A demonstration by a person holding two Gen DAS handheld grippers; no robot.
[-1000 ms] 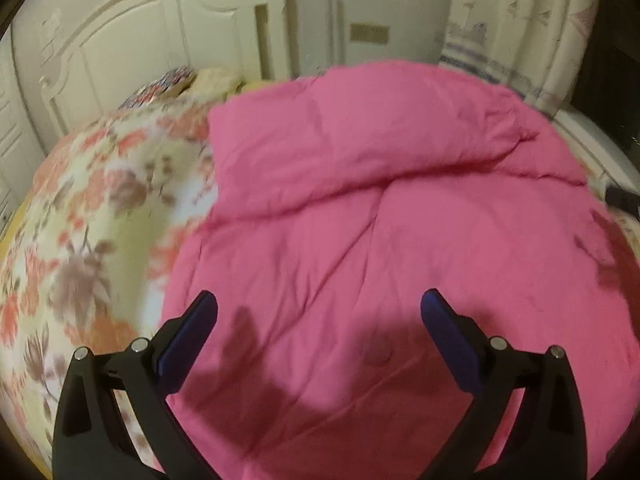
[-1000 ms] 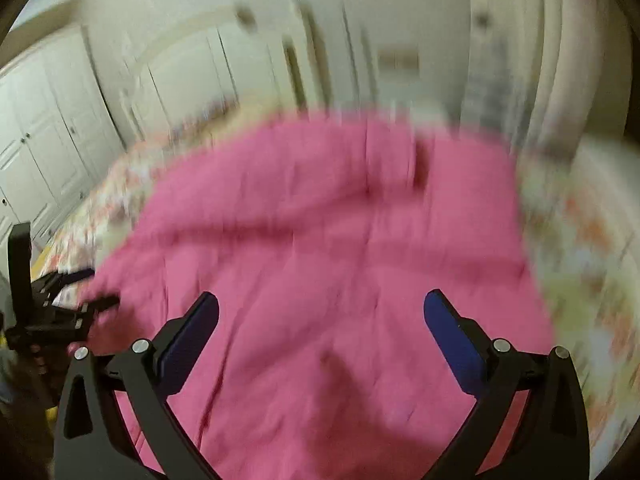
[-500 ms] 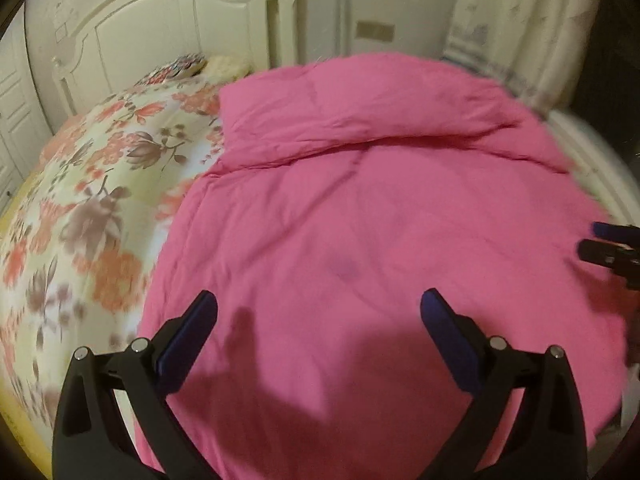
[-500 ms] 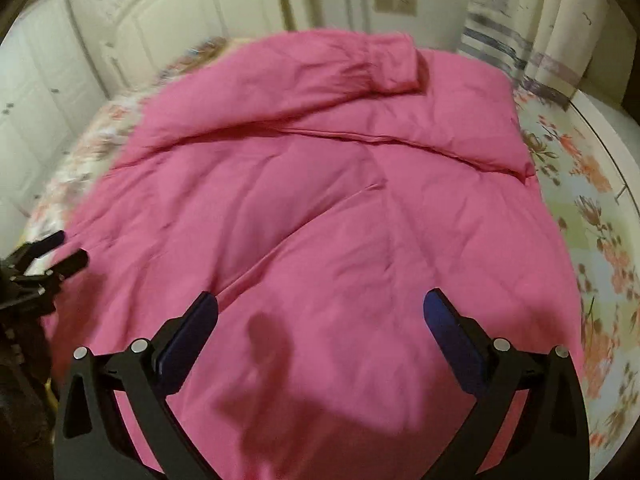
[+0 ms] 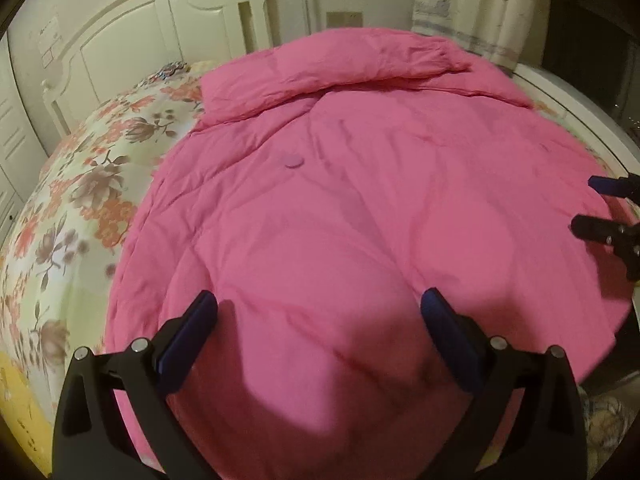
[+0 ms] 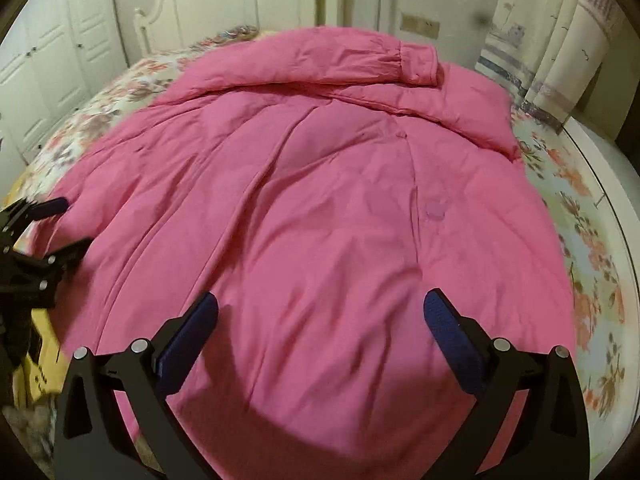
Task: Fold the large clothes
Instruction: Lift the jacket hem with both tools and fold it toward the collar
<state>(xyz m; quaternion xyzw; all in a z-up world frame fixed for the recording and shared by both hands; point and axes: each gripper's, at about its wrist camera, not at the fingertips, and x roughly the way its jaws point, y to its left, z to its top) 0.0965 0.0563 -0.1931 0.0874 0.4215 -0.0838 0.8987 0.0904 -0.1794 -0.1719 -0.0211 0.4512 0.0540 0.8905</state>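
Note:
A large pink padded coat (image 5: 360,200) lies spread flat on the bed, also in the right wrist view (image 6: 300,208). One sleeve is folded across its far end (image 6: 304,60), cuff to the right. A pink button (image 5: 293,160) sits on its front. My left gripper (image 5: 318,320) is open and empty above the coat's near hem. My right gripper (image 6: 320,320) is open and empty above the near hem too. The right gripper shows at the right edge of the left wrist view (image 5: 600,204). The left gripper shows at the left edge of the right wrist view (image 6: 60,224).
The bed has a floral sheet (image 5: 80,184) and a white headboard (image 5: 160,12). White wardrobe doors (image 6: 52,60) stand at the left. A curtain (image 6: 552,28) hangs at the far right. A yellow object (image 6: 36,368) lies beside the bed at the near left.
Both grippers have drawn back toward the coat's near hem and stayed open. More of the coat shows now, and each gripper has come into the other's view.

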